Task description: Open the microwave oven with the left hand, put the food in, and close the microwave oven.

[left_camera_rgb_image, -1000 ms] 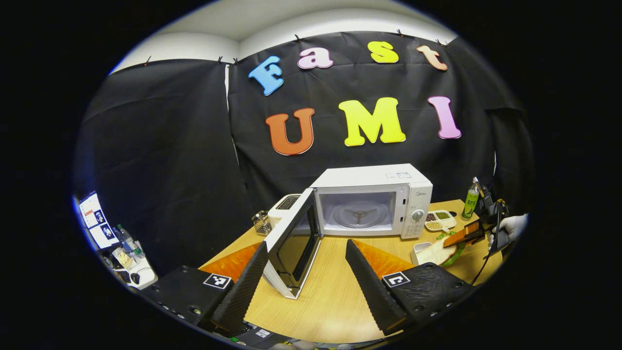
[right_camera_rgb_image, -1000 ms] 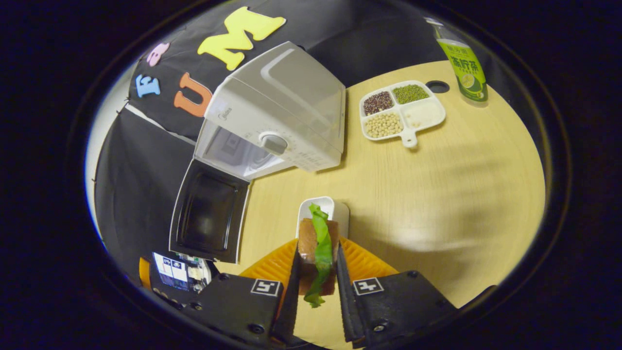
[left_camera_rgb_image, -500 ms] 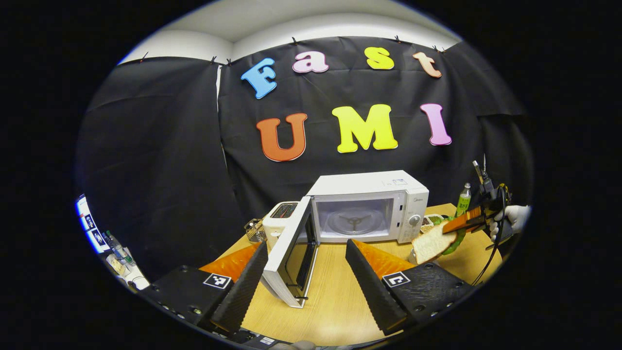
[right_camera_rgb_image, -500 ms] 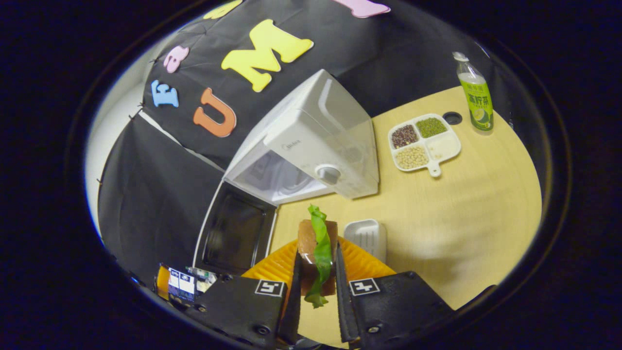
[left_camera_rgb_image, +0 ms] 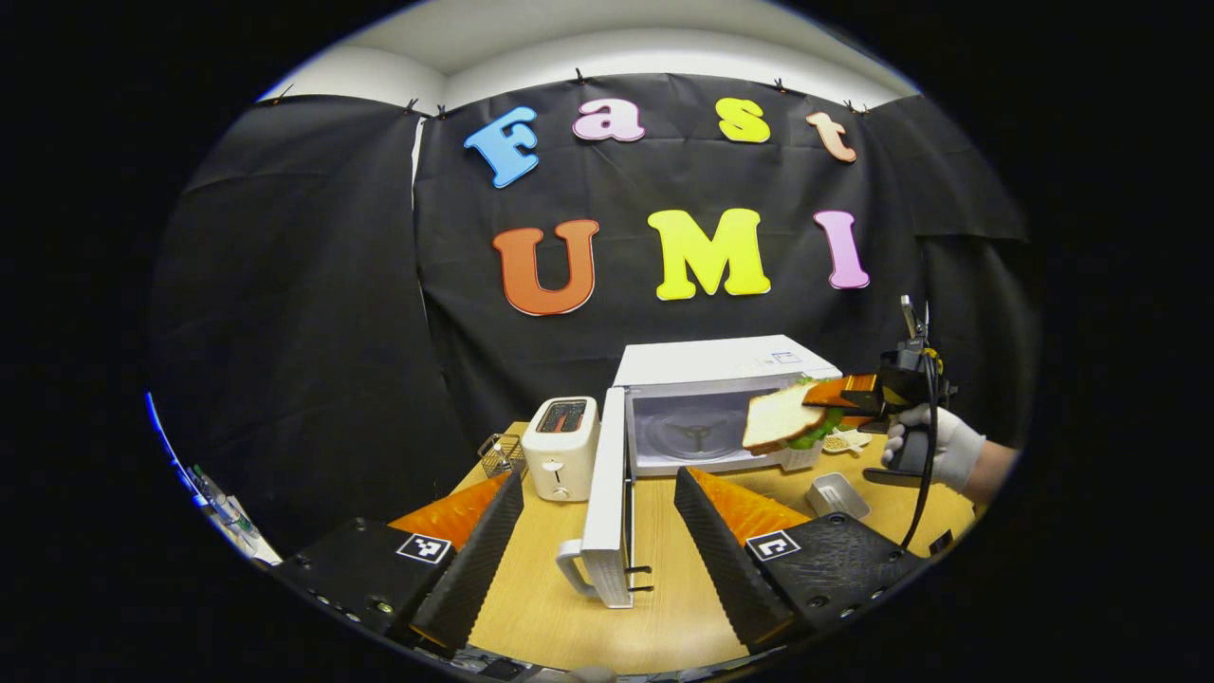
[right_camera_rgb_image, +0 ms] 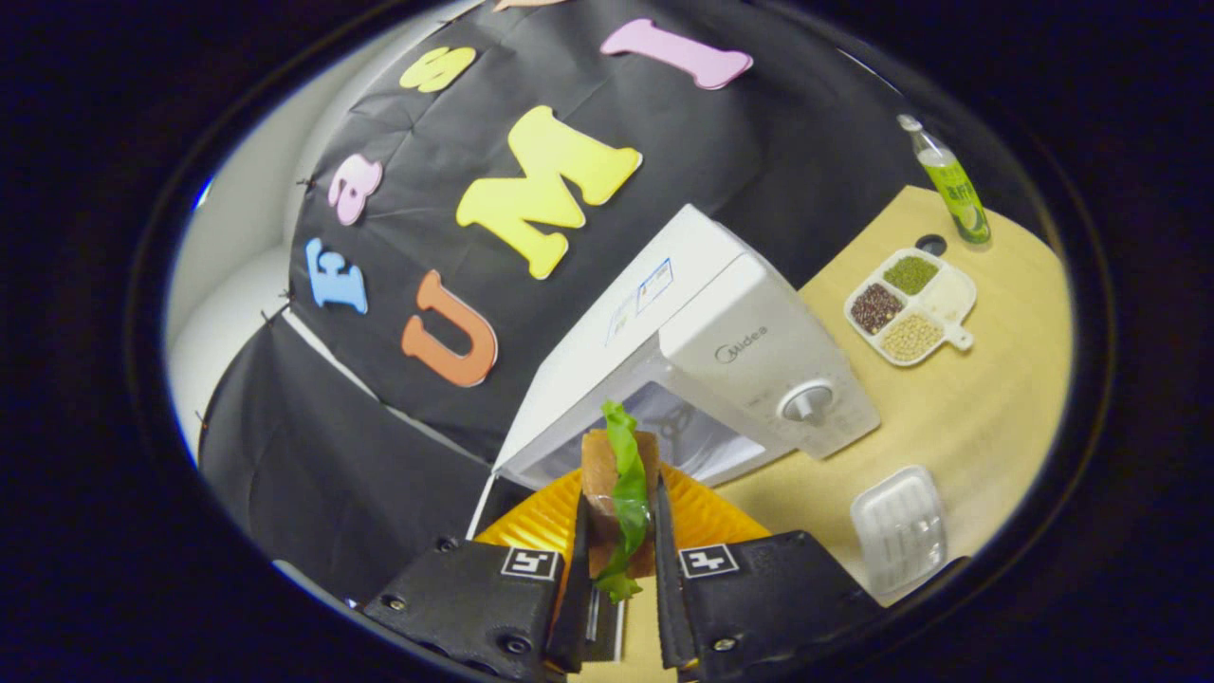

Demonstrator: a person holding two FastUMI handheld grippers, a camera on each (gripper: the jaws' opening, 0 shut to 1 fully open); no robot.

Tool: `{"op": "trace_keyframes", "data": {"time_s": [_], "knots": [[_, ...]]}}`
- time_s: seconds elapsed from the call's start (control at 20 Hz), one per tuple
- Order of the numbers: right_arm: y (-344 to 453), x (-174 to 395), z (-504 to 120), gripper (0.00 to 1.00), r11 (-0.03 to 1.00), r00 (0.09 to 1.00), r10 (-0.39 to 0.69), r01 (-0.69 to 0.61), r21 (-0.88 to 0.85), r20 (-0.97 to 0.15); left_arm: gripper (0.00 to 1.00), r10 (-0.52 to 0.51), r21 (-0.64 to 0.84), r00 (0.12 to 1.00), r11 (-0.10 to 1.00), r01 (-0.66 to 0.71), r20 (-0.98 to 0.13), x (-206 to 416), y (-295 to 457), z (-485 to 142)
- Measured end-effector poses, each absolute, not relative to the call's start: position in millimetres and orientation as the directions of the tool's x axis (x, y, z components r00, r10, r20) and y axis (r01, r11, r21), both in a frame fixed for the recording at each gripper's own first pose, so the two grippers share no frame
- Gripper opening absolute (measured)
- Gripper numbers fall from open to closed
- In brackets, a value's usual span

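A white microwave [left_camera_rgb_image: 721, 398] stands at the back of the wooden table [left_camera_rgb_image: 664, 607], its door [left_camera_rgb_image: 607, 512] swung wide open toward me, edge-on. My left gripper [left_camera_rgb_image: 607, 560] is open and holds nothing; the door's handle end lies between its fingers. A gloved hand [left_camera_rgb_image: 934, 446] holds my right gripper [left_camera_rgb_image: 835, 394], shut on a sandwich [left_camera_rgb_image: 782, 417] of bread and green lettuce, raised in front of the oven's open cavity. In the right gripper view the sandwich [right_camera_rgb_image: 616, 484] sits pinched between both fingers of the right gripper [right_camera_rgb_image: 618, 560], pointing at the microwave [right_camera_rgb_image: 702, 370] opening.
A white toaster [left_camera_rgb_image: 561, 446] and a small wire basket [left_camera_rgb_image: 500, 455] stand left of the microwave. An empty white dish [right_camera_rgb_image: 899, 531] lies on the table near the front. A divided tray of beans [right_camera_rgb_image: 909, 305] and a green bottle [right_camera_rgb_image: 953, 185] sit to the right.
The right gripper lifted the sandwich off the white dish and carried it up and left to the microwave opening. The left gripper drew back, and the door now looks edge-on.
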State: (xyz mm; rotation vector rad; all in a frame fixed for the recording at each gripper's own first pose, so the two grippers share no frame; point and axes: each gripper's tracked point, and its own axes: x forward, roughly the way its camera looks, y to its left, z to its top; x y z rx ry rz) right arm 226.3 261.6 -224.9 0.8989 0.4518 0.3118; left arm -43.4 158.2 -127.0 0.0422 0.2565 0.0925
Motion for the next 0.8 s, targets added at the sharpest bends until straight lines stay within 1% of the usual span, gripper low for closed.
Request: {"op": "trace_keyframes", "data": {"time_s": [0.25,0.45,0.6,0.7,0.8], "knots": [[316,267,-270,0.33,0.558,0.913,0.318,0.038,0.829,-0.256,0.97,0.077,0.069,0.963,0.996,-0.061,-0.259,-34,170,-138],[339,309,-289,0.33,0.558,0.952,0.201,0.08,0.826,-0.229,0.96,0.073,0.086,0.96,0.995,-0.052,-0.269,-23,182,-146],[356,334,-298,0.33,0.556,0.963,0.161,0.092,0.826,-0.215,0.97,0.082,0.089,0.957,0.994,-0.06,-0.277,-17,190,-151],[374,350,-306,0.33,0.553,0.963,0.159,0.094,0.828,-0.216,0.97,0.087,0.092,0.955,0.994,-0.064,-0.282,-14,194,-154],[386,357,-315,0.33,0.585,0.964,0.154,0.089,0.806,-0.218,0.97,0.093,0.096,0.954,0.993,-0.068,-0.286,-10,200,-156]]}}
